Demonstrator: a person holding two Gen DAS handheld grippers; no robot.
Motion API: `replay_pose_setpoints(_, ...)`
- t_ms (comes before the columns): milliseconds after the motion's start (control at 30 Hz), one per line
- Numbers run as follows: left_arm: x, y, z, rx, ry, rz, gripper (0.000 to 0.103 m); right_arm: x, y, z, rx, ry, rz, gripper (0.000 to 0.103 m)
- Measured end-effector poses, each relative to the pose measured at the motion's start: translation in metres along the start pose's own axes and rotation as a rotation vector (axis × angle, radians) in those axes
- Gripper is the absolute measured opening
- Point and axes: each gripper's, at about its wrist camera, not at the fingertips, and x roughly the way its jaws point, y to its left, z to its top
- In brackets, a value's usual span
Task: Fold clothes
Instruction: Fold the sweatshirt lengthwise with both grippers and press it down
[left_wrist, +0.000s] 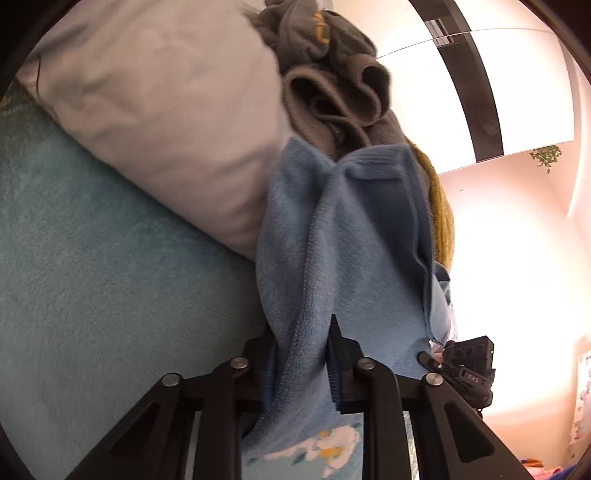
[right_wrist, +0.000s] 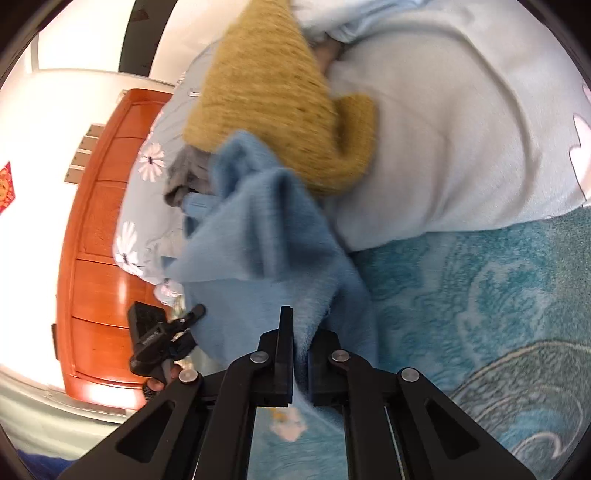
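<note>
A blue fleece garment (left_wrist: 332, 240) hangs stretched between both grippers above the teal bed blanket (left_wrist: 92, 277). My left gripper (left_wrist: 299, 343) is shut on one edge of it. My right gripper (right_wrist: 301, 332) is shut on another edge of the same blue garment (right_wrist: 266, 236). The right gripper also shows at the lower right of the left wrist view (left_wrist: 469, 365), and the left gripper at the lower left of the right wrist view (right_wrist: 162, 336). The far end of the garment still rests against a pile of clothes.
The pile holds a mustard knit sweater (right_wrist: 273, 103) and grey garments (left_wrist: 332, 92). A pale pillow (left_wrist: 166, 122) and a pale blue quilt (right_wrist: 461, 140) lie on the bed. An orange wooden cabinet (right_wrist: 99, 258) stands beside the bed.
</note>
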Motion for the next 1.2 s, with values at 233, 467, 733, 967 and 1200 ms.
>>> replay_pose_setpoints(233, -0.054, -0.050, -0.025, 0.067, 0.021, -0.020, 0.020, -0.038, 0.045, -0.017, -0.036, -0.010, 0.081, 0.005)
replay_pose_setpoints(467, -0.081, 0.002, -0.085, -0.030, 0.103, 0.060, 0.020, -0.028, 0.009, -0.074, 0.066, 0.108, 0.022, 0.005)
replay_pose_setpoints(733, -0.076, 0.038, -0.099, -0.137, 0.060, 0.071, 0.021, -0.006, 0.003, -0.073, 0.045, 0.106, -0.015, 0.005)
replay_pose_setpoints(967, -0.021, 0.033, -0.081, -0.074, 0.124, 0.201, 0.040, 0.002, 0.001, -0.063, -0.010, 0.182, -0.106, 0.007)
replay_pose_setpoints(1200, -0.037, -0.001, -0.063, 0.121, 0.029, 0.391, 0.056, -0.012, -0.008, -0.046, -0.050, 0.097, -0.144, 0.025)
